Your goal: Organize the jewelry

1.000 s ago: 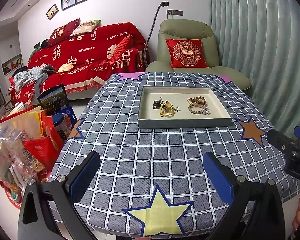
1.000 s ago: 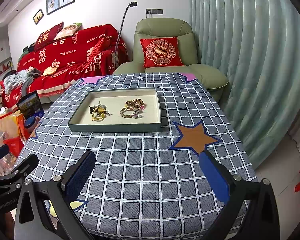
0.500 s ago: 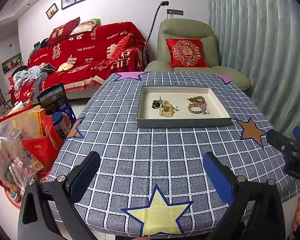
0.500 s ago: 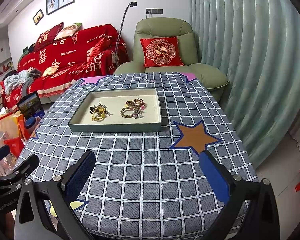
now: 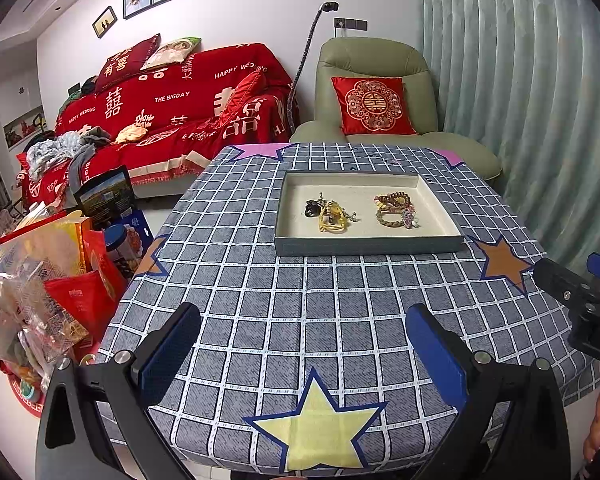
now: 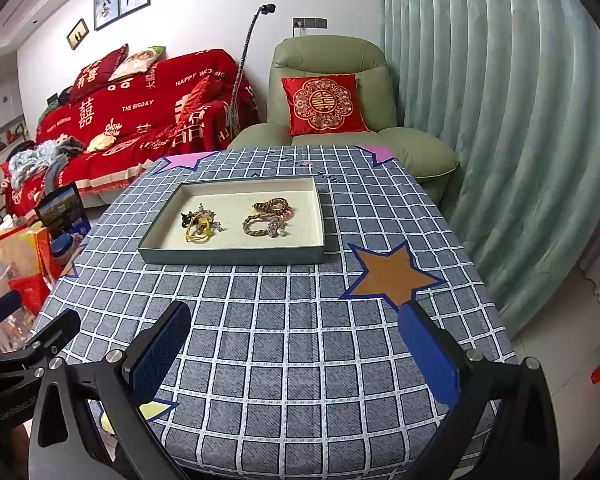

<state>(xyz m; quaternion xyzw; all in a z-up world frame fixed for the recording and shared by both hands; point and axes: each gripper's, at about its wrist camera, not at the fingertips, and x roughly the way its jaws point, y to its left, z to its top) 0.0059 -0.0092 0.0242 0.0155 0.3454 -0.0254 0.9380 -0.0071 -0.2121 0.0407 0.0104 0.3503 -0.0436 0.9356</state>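
Jewelry lies in two heaps, a yellow-and-black tangle (image 5: 330, 215) and beaded bracelets (image 5: 394, 210), inside the shallow tray (image 5: 368, 245) on the checked worktop (image 6: 300, 340). Left tongs (image 5: 304, 354) and right tongs (image 6: 296, 350) both gape wide, empty, near the worktop's front edge.

Both views have crept slightly nearer the tray (image 5: 368, 246), which sits a touch higher in the left view than a second ago. The right tool (image 6: 296, 350) (seen at the left view's edge) has edged slightly upward.
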